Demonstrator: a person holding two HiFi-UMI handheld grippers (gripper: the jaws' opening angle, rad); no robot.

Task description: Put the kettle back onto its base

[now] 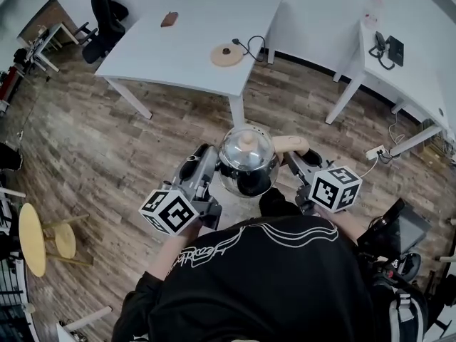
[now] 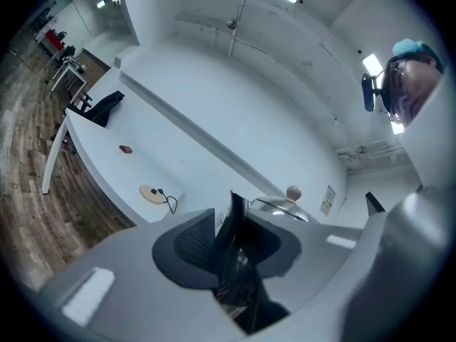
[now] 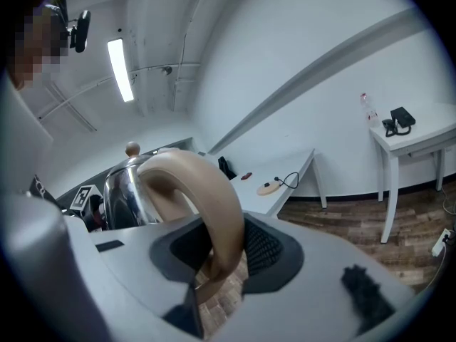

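We see kettle (image 1: 246,160) aloft over floor (image 1: 107,148), well apart from its base (image 1: 226,55) (on the white table (image 1: 185,41)); our right gripper (image 1: 296,159) clamps its handle (image 1: 291,145); our left gripper (image 1: 206,161) clamps the opposite side.

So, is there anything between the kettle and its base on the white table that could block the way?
Nothing visible does. The kettle is over wooden floor, and the base lies near the front edge of the table with only its cord beside it. The small brown thing lies farther back, off the path.
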